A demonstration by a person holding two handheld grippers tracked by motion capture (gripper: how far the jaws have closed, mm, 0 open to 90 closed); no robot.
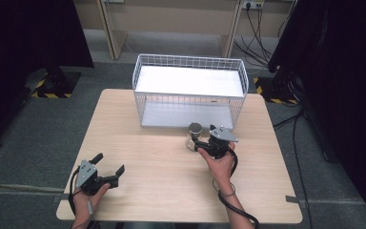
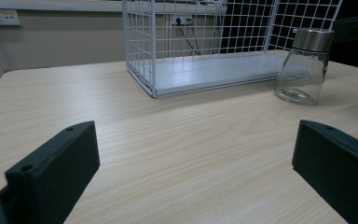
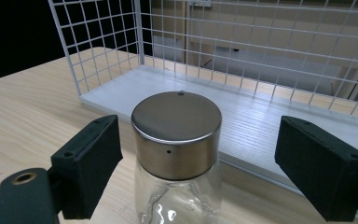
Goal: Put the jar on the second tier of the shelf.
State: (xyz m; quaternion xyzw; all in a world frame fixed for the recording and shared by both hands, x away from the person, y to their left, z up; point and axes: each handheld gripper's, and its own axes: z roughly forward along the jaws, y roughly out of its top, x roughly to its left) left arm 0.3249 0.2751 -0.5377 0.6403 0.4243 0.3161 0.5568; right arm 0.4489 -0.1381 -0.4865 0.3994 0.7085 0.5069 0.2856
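Right gripper view cuts off the base of the glass jar (image 3: 177,186), so its foot is hidden there; its steel cap (image 3: 176,133) faces up and its long axis stands upright. One jar stands on the table (image 1: 147,157) just in front of one white wire basket (image 1: 189,90). The right gripper (image 1: 201,143) has its jaws spread wide to either side of the jar, touching nothing. The left gripper (image 1: 108,168), well apart near the table's front edge, gapes wide and empty.

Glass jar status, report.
Right claw open, straddling clear glass jar with metal cap, upright on table. Left claw open, idle. White wire basket just behind jar.
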